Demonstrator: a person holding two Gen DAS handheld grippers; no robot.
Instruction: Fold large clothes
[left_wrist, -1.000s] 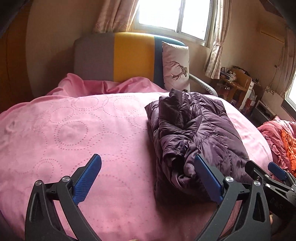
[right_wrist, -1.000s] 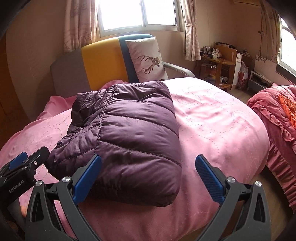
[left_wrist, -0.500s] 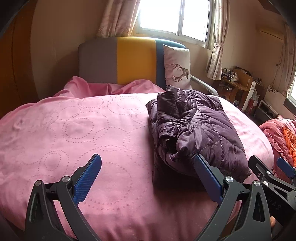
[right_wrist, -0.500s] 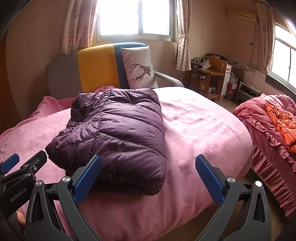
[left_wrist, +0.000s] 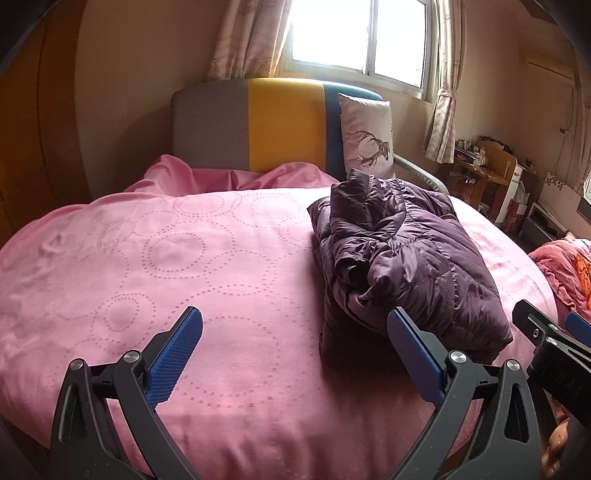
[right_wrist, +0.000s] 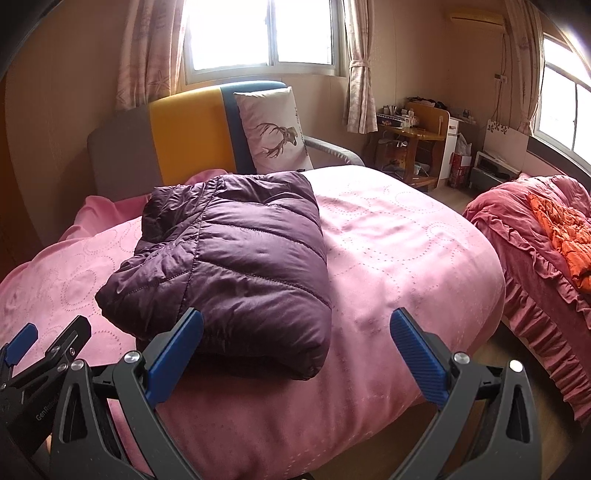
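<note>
A dark purple puffer jacket (left_wrist: 406, 258) (right_wrist: 236, 266) lies folded into a thick bundle on the pink bed cover (left_wrist: 166, 266) (right_wrist: 399, 251). My left gripper (left_wrist: 295, 339) hangs open over the near part of the bed, to the left of the jacket and clear of it. My right gripper (right_wrist: 295, 339) is open too, held back from the jacket's near edge with nothing between its blue pads. Each gripper shows at the edge of the other's view.
A grey, yellow and blue headboard (left_wrist: 266, 133) and a deer-print pillow (right_wrist: 273, 129) stand behind the bed. A second bed with red and orange bedding (right_wrist: 546, 236) is on the right, a wooden desk (right_wrist: 413, 136) beyond it. Wood floor shows between the beds.
Both grippers have drawn back and up from the jacket, so more of the bed and room shows. The jacket has stayed folded in place.
</note>
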